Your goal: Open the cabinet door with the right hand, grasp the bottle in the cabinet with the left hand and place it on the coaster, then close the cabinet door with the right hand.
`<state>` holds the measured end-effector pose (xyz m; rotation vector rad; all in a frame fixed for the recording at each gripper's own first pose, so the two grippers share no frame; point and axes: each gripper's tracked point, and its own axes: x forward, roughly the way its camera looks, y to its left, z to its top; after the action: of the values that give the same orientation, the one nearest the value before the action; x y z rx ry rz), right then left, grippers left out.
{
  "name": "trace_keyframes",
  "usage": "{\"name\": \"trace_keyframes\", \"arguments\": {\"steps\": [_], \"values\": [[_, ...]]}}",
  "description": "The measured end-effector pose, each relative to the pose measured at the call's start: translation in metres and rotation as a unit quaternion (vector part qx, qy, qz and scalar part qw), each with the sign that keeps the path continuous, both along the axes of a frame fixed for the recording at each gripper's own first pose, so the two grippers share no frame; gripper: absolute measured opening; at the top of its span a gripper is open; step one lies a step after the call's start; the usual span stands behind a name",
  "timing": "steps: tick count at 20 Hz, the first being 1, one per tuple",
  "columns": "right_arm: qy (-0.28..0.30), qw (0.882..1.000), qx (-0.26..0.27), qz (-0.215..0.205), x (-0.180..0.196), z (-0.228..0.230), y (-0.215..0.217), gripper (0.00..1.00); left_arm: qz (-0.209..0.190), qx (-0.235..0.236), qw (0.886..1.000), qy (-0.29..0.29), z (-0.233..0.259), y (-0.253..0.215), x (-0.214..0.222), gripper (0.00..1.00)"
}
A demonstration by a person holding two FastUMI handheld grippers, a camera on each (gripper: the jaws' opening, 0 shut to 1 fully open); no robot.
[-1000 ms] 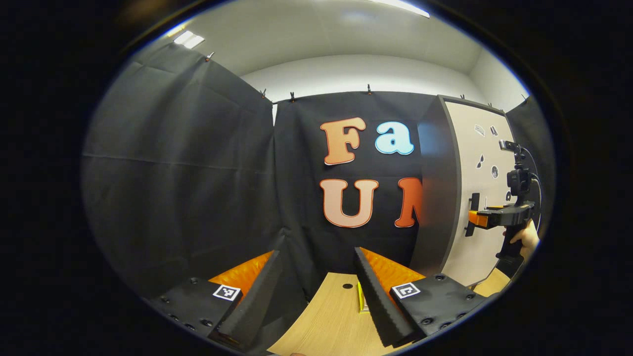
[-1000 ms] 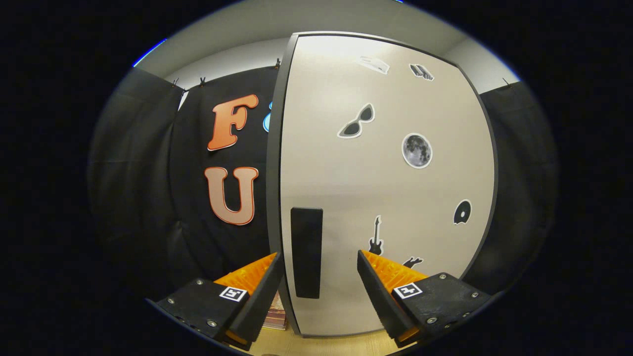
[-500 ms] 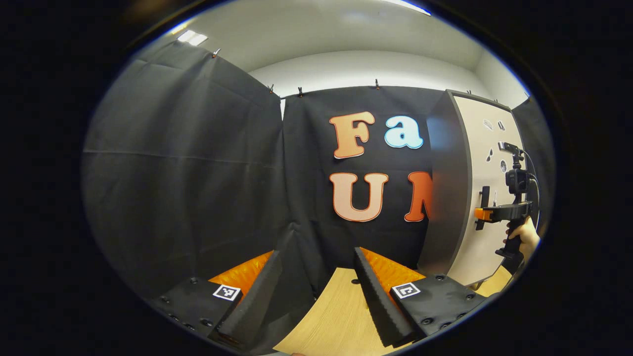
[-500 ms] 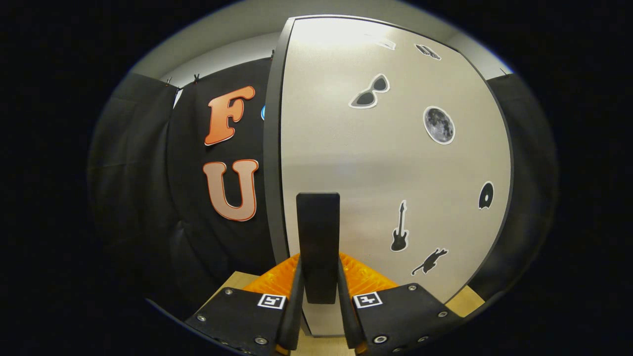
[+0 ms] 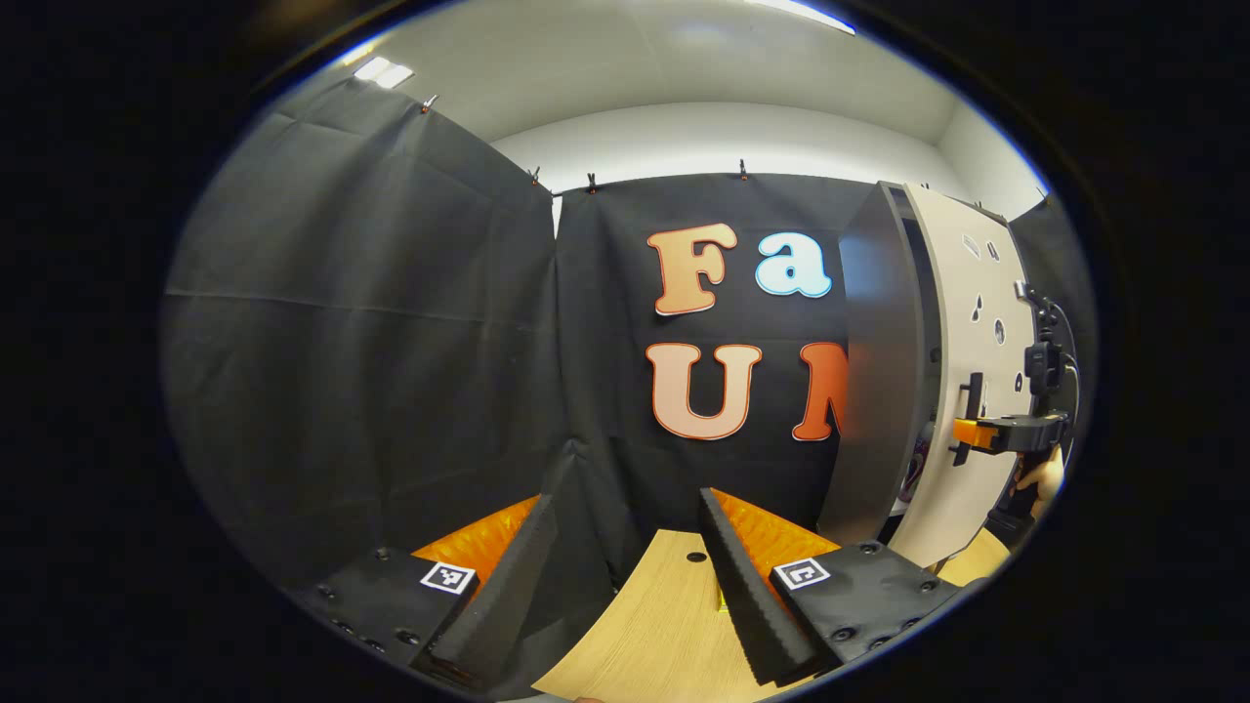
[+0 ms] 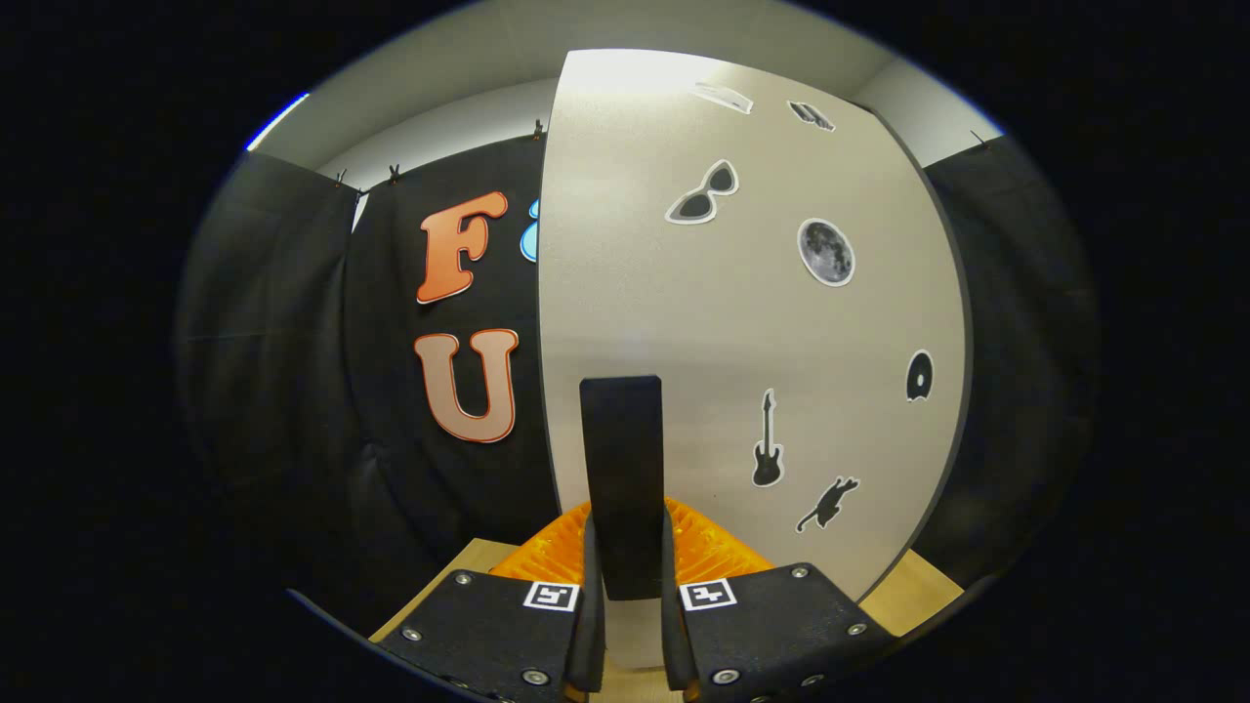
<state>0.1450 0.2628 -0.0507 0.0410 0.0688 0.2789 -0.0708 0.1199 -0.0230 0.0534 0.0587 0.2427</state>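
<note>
In the right gripper view, the right claw (image 6: pixel 630 625) is clamped on the cabinet door's handle (image 6: pixel 621 469), a flat, matte black upright bar; both ridged fingers (image 6: pixel 589 605) press its lower end from either side. The cabinet door (image 6: pixel 674 322) is a smooth, pale beige panel with a dark edge, carrying small flat stickers: sunglasses (image 6: pixel 703 193), a moon (image 6: pixel 826 252), a guitar (image 6: pixel 768 454), a cat (image 6: pixel 826 503) and a disc (image 6: pixel 918 376). Below it lies the light wood-grain surface (image 6: pixel 903 596).

In the left gripper view, the left claw (image 5: pixel 625 586) stands apart with nothing between its ridged, wedge-shaped fingers (image 5: pixel 752 596), hovering over the surface (image 5: pixel 654 625), near its back edge, where a small dark hole (image 5: pixel 695 558) sits. Toward the surface's right end stands the cabinet (image 5: pixel 874 371), with a dark grey side panel, its door (image 5: pixel 962 391) swung slightly ajar so that a narrow gap opens along the front edge. The right claw (image 5: pixel 962 433) grips the handle (image 5: pixel 972 415) there, held by a hand (image 5: pixel 1040 478). The bottle is inside the cabinet; through the gap it cannot be made out clearly.

Behind hang creased black cloth walls (image 5: pixel 361 322), clipped along the top, below a white wall and ceiling (image 5: pixel 684 68) with strip lights.
</note>
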Motion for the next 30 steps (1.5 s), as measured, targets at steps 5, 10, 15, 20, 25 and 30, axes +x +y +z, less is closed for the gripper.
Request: {"name": "trace_keyframes", "arguments": {"steps": [5, 10, 15, 20, 25, 30], "values": [[-0.001, 1.000, -0.005, 0.008, -0.026, 0.000, -0.019, 0.23, -0.005, -0.004, 1.000, -0.006, 0.003, -0.004, 0.002, 0.95], [0.001, 1.000, -0.018, 0.007, -0.048, -0.002, -0.045, 0.23, -0.025, -0.008, 1.000, -0.002, -0.001, -0.020, 0.008, 0.95], [-0.003, 0.999, -0.040, -0.011, -0.064, -0.002, -0.077, 0.23, -0.060, -0.018, 0.998, -0.003, -0.008, -0.047, 0.026, 0.95], [-0.001, 0.998, -0.044, -0.052, -0.073, -0.003, -0.106, 0.18, -0.095, -0.019, 0.995, 0.002, -0.013, -0.082, 0.044, 0.95], [-0.001, 0.994, -0.051, -0.098, -0.079, -0.002, -0.136, 0.08, -0.137, -0.026, 0.990, 0.009, -0.021, -0.124, 0.065, 0.95], [-0.002, 0.993, -0.046, -0.109, -0.080, -0.002, -0.151, 0.04, -0.179, -0.031, 0.983, 0.021, -0.032, -0.169, 0.085, 0.95]]}}
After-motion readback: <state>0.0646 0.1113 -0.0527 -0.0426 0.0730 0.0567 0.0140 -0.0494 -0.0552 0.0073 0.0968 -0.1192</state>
